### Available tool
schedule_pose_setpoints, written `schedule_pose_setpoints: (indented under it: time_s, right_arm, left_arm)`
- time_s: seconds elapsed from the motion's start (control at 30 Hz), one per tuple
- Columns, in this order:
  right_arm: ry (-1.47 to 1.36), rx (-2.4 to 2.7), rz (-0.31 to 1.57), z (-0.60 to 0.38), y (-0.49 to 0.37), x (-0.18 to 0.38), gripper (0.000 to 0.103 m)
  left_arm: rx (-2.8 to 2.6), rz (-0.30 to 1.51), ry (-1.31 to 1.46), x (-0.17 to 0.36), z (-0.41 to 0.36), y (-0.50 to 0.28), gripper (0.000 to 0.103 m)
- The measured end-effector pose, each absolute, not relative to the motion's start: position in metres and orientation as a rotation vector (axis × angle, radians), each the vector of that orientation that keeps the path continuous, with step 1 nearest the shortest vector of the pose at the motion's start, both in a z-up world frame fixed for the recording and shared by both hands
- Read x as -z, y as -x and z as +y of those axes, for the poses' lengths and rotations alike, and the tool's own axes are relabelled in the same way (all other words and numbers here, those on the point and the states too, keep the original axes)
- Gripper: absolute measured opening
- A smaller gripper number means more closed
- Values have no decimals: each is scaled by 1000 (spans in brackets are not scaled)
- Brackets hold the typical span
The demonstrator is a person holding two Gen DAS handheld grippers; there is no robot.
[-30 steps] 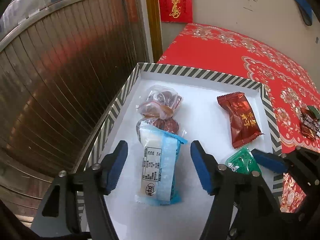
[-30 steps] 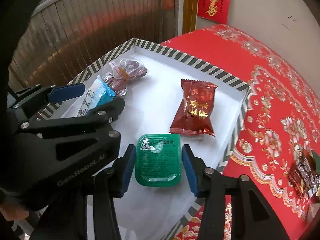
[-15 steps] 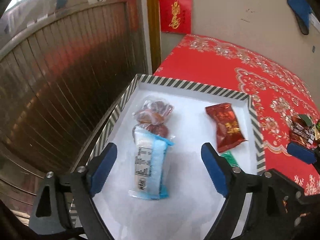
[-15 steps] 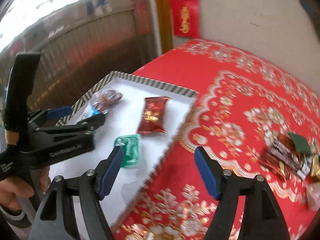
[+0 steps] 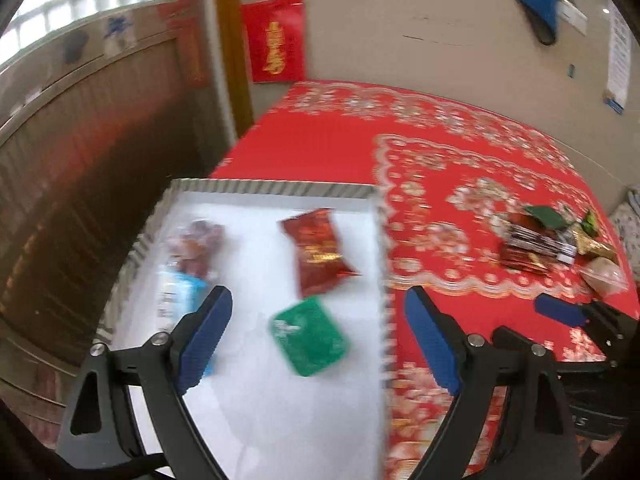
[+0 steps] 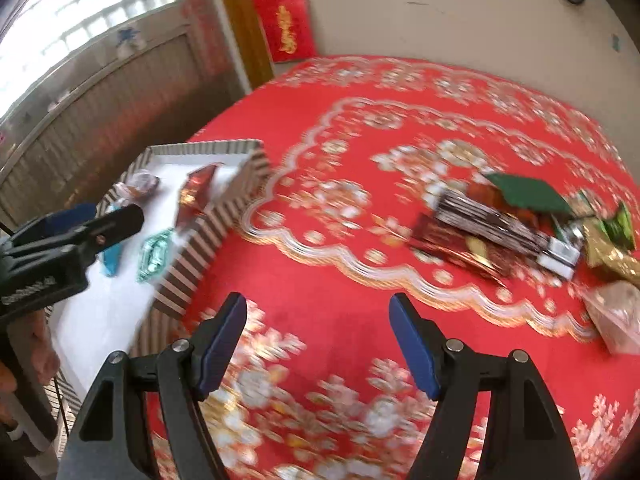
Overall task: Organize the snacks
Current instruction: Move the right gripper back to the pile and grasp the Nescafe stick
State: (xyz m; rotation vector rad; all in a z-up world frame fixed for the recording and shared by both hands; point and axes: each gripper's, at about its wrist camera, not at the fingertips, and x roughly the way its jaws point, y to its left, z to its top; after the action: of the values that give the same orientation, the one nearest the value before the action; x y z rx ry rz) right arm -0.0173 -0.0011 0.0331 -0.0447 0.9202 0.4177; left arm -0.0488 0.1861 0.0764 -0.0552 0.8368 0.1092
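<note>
A white box with a striped rim holds a red packet, a green jelly cup, a blue-and-white packet and a clear bag of brown snacks. My left gripper is open and empty, raised above the box's right side. My right gripper is open and empty above the red tablecloth. A pile of loose snacks lies ahead to the right of it.
The red patterned tablecloth covers the table. A wooden panelled wall runs along the left beyond the box. A plain wall with red decorations stands behind the table. The left gripper shows at the left of the right wrist view.
Both grippers have risen and swung right, away from the box. The right gripper has let go of the green jelly cup, which stays in the box, and opened wide. The left gripper has opened wider.
</note>
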Motion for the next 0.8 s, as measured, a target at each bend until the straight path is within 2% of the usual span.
schedule_pose_setpoints:
  time_s: [0.47,0.8]
  right_arm:
    - [-85,-278,890,-132,-8,-55,74]
    - [-95,-362,922,-125,-78,-43,74]
  left_arm:
    - [25,849,-20,-76,78,32,88]
    - [6,891,-31,-65,59,15,88]
